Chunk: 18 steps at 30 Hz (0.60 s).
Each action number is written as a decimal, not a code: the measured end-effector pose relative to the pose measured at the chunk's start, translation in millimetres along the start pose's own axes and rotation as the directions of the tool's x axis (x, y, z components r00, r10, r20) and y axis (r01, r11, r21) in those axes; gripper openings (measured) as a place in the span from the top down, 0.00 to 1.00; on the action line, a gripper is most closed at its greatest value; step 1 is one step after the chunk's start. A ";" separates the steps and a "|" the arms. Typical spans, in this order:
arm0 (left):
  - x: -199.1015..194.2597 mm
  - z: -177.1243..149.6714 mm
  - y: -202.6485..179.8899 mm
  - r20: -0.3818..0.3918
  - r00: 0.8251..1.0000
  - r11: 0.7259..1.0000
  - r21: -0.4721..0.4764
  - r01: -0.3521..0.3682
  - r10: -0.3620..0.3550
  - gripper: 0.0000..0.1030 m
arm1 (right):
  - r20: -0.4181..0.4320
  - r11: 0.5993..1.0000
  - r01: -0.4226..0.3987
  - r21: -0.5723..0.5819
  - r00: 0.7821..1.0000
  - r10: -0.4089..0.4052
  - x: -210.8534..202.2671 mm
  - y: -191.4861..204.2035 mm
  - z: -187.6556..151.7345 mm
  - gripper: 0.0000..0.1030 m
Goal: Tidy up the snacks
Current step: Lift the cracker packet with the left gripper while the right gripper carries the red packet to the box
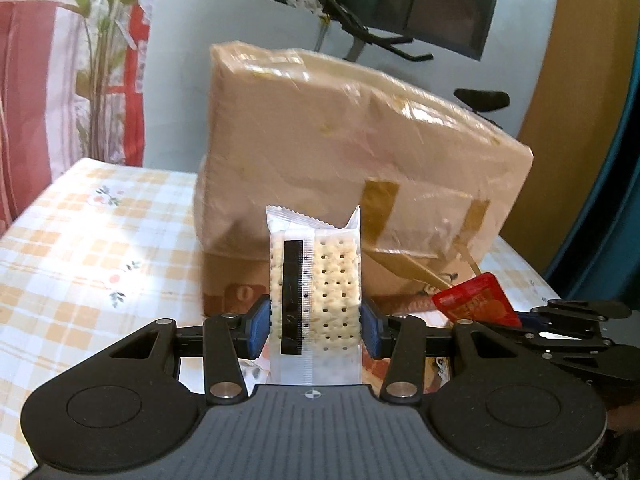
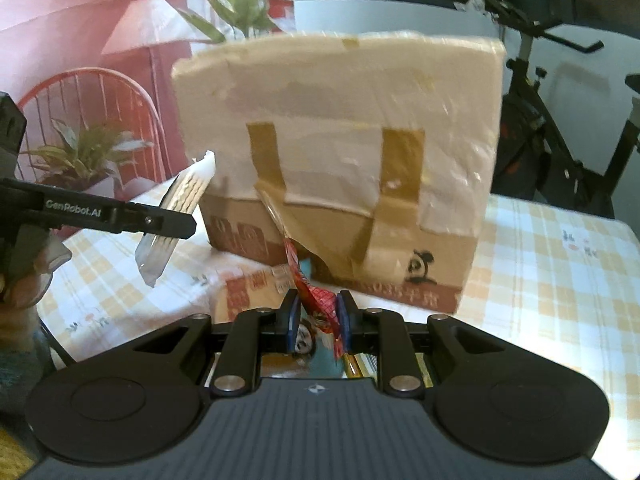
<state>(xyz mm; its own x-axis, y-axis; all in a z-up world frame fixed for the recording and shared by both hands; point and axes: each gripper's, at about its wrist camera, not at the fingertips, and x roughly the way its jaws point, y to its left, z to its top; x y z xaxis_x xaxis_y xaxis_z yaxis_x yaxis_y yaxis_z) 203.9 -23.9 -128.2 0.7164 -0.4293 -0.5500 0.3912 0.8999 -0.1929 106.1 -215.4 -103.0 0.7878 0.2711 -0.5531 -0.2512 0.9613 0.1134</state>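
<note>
My left gripper is shut on a clear-wrapped cracker pack, held upright above the table. The same pack shows at the left of the right wrist view, held by the left gripper. My right gripper is shut on a red snack packet, held edge-on. That red packet and the right gripper's black arm appear at the right of the left wrist view. A tape-covered cardboard box stands just ahead of both grippers; it also fills the right wrist view.
The table has a checked orange-and-white cloth. More snack packs lie below the right gripper. An exercise bike stands behind at the right, a red chair and plants at the left.
</note>
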 end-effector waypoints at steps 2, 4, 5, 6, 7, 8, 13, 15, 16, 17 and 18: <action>-1.6 3.1 -1.1 0.012 1.000 1.000 -0.003 -0.002 0.002 0.53 | 0.015 1.000 -0.004 -0.007 1.000 0.004 -2.2 2.1 4.2 0.79; -4.5 4.9 -1.5 0.026 1.000 1.000 -0.005 -0.004 0.004 0.53 | 0.028 1.000 -0.006 -0.013 1.000 0.007 -4.0 3.6 8.1 0.79; -6.6 6.7 -1.4 0.034 0.999 1.000 -0.004 -0.006 0.006 0.53 | 0.034 1.000 -0.008 -0.015 0.999 0.009 -5.0 4.3 10.0 0.79; -8.9 8.4 -1.2 0.042 0.999 1.000 -0.004 -0.007 0.008 0.53 | 0.040 1.000 -0.011 -0.018 0.999 0.012 -6.0 4.9 12.5 0.79; -11.7 10.4 -1.8 0.052 0.999 1.000 -0.003 -0.009 0.009 0.53 | 0.048 1.000 -0.012 -0.021 0.999 0.013 -7.8 5.3 14.7 0.79; -14.4 12.7 -2.3 0.062 0.998 1.000 -0.002 -0.009 0.010 0.53 | 0.056 1.000 -0.013 -0.024 0.998 0.015 -9.7 6.0 16.3 0.79; -30.7 25.3 -5.5 0.126 0.992 1.000 0.004 -0.010 0.009 0.53 | 0.120 0.999 -0.019 -0.028 0.993 0.023 -22.0 6.8 31.5 0.79; -36.3 30.9 -7.2 0.151 0.988 1.000 0.009 -0.007 0.006 0.53 | 0.154 0.999 -0.019 -0.028 0.988 0.023 -27.9 6.7 41.3 0.79; -38.9 33.8 -8.4 0.165 0.986 1.000 0.013 -0.007 0.005 0.53 | 0.170 0.999 -0.018 -0.030 0.985 0.023 -30.5 6.6 46.1 0.79; -41.5 36.5 -9.6 0.176 0.984 1.000 0.017 -0.008 0.005 0.53 | 0.188 0.999 -0.018 -0.032 0.982 0.023 -33.2 6.6 51.7 0.79; -44.3 39.5 -11.4 0.189 0.982 1.000 0.023 -0.008 0.004 0.53 | 0.200 0.999 -0.016 -0.033 0.980 0.022 -35.0 6.5 56.5 0.79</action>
<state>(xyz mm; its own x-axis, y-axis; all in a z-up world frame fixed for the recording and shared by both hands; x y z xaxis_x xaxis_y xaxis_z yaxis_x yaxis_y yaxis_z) 190.6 -18.2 -69.6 0.8140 -0.4328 -0.3874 0.3984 0.9014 -0.1698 108.6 -215.8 -36.3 0.8787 0.2966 -0.3740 -0.2820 0.9547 0.0945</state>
